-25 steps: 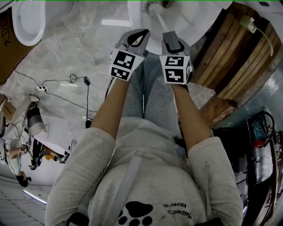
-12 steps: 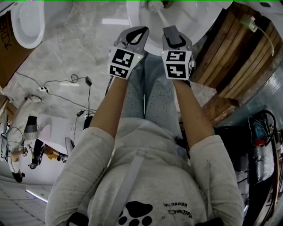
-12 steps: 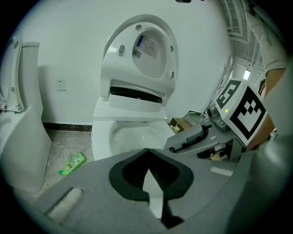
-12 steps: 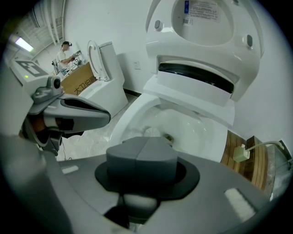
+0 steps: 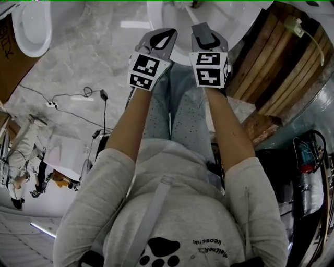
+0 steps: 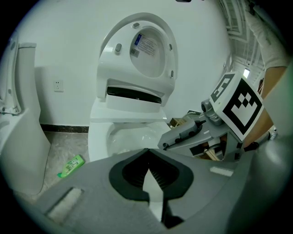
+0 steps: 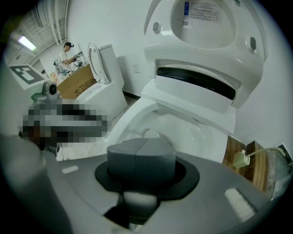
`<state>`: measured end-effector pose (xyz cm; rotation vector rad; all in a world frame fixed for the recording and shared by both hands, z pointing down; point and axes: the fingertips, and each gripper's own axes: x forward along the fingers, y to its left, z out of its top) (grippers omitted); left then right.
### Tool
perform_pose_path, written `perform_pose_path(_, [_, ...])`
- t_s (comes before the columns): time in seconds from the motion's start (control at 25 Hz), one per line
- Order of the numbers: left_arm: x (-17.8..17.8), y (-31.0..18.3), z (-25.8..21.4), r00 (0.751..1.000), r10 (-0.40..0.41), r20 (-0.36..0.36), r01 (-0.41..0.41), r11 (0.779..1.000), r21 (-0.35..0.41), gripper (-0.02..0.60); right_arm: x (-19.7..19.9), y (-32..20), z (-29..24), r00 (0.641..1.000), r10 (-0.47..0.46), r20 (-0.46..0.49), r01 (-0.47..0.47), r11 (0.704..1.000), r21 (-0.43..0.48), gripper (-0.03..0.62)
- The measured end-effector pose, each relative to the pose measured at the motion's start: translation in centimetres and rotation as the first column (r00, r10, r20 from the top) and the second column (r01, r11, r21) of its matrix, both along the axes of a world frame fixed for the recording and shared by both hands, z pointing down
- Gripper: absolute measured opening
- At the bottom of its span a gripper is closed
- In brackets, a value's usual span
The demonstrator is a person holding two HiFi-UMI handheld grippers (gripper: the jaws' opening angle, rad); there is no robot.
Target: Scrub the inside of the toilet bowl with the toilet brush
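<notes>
The white toilet bowl [image 5: 229, 23] lies at the top of the head view, its seat and lid [image 6: 137, 50] raised. My right gripper [image 5: 202, 28] is over the bowl's near rim, shut on the pale handle of the toilet brush [image 5: 192, 15]. The handle runs forward into the bowl. In the right gripper view the brush's white head [image 7: 151, 133] rests low against the inside of the bowl [image 7: 192, 132], just beyond the closed jaws [image 7: 147, 142]. My left gripper [image 5: 168, 34] hovers beside it to the left, shut and holding nothing; its tips [image 6: 147, 151] point at the bowl [image 6: 132, 137].
A second toilet [image 5: 31, 26] stands at the far left beside a cardboard box [image 5: 8, 57]. Cables [image 5: 78, 96] trail over the marble floor. A wooden pallet [image 5: 271, 68] lies right of the bowl. A green bottle [image 6: 71, 165] lies on the floor left of the toilet.
Both grippers have moved forward over the bowl's rim. The brush head has slid farther toward the back of the bowl.
</notes>
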<state>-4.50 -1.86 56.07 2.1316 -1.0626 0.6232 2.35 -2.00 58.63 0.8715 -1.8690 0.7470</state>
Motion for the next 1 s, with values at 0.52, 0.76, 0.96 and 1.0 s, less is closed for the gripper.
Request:
perform_pose_path(0.52, [1.5, -1.5, -0.1, 1.000, 0.017, 0.011, -0.017, 1.000, 0.010, -0.005, 0.6, -2.3, 0.1, 1.000, 0.002, 0.017, -0.003, 1.000, 0.017, 0.150])
perform_pose_path(0.76, [2.3, -1.7, -0.1, 1.000, 0.026, 0.011, -0.026, 1.000, 0.007, -0.005, 1.0, -3.6, 0.0, 0.999, 0.005, 0.034, -0.006, 1.000, 0.030, 0.150])
perform_pose_path(0.96, [3.2, -2.2, -0.1, 0.999, 0.036, 0.011, -0.036, 0.999, 0.006, -0.005, 1.7, -5.0, 0.1, 0.999, 0.013, 0.041, -0.014, 0.999, 0.036, 0.150])
perform_pose_path(1.0, [3.4, -2.3, -0.1, 0.999, 0.037, 0.011, -0.037, 0.999, 0.007, -0.005, 1.9, -5.2, 0.1, 0.999, 0.015, 0.042, -0.017, 0.999, 0.037, 0.150])
